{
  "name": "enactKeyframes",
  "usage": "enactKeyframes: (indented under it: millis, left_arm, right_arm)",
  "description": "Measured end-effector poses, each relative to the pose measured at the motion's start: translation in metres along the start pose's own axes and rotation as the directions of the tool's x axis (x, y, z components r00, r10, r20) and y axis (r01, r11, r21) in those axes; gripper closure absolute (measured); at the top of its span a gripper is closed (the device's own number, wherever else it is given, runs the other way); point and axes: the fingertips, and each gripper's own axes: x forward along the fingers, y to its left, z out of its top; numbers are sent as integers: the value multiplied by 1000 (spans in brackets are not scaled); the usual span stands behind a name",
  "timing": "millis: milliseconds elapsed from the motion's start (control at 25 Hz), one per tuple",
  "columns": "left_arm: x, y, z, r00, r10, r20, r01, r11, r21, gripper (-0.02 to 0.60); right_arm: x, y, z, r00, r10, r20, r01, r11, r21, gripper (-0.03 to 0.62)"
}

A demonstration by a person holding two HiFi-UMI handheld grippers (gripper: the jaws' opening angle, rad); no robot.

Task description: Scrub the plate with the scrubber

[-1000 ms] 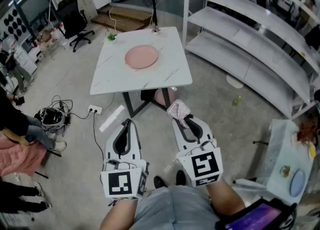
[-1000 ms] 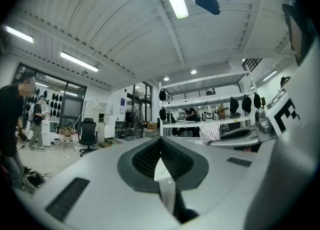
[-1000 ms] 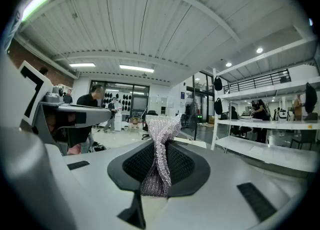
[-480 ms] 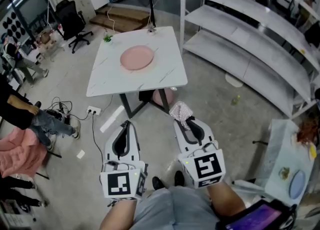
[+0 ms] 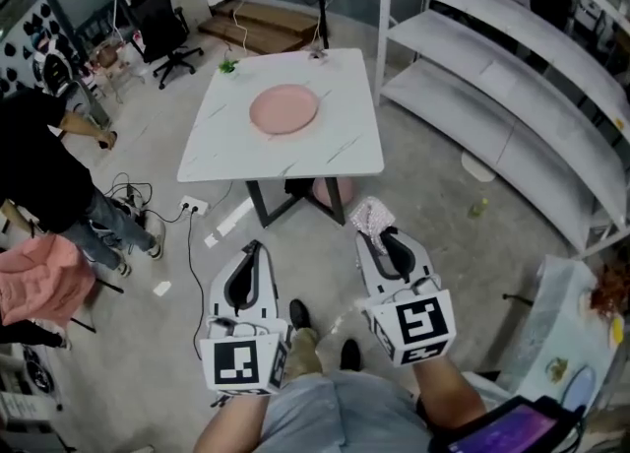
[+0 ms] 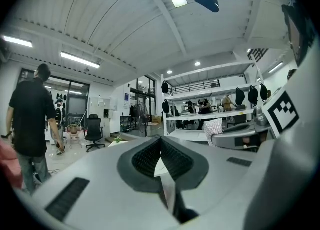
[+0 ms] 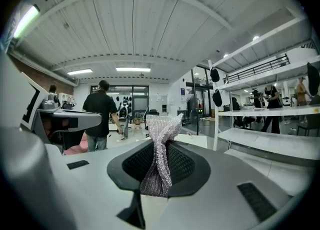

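Observation:
A pink plate [image 5: 283,108] lies on the white marble-look table [image 5: 335,161] well ahead of me. My right gripper [image 5: 379,232] is shut on a silvery mesh scrubber [image 5: 372,215], which sticks up between the jaws [image 7: 161,149]. My left gripper [image 5: 253,247] is shut with nothing in it; in the left gripper view its jaws meet [image 6: 161,141]. Both grippers hang over the floor, short of the table's near edge. A corner of the table [image 6: 112,142] shows far off in the left gripper view.
White shelving [image 5: 512,77] runs along the right. A person in black [image 5: 44,161] stands at the left near cables and a power strip [image 5: 192,209]. An office chair [image 5: 162,28] stands at the back. A pink stool [image 5: 323,191] sits under the table.
The table and plate have shifted slightly in view as I move. A person in black has walked in at the left. Both grippers stay shut, the right one still on the scrubber.

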Motion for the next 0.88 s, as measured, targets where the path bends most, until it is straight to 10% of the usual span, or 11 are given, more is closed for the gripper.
enactKeyframes:
  millis: [880]
  left_arm:
    - [228, 201, -1, 999, -44, 7, 44, 998, -54, 574]
  right_arm:
    - [287, -13, 47, 997, -73, -15, 73, 997, -32, 497]
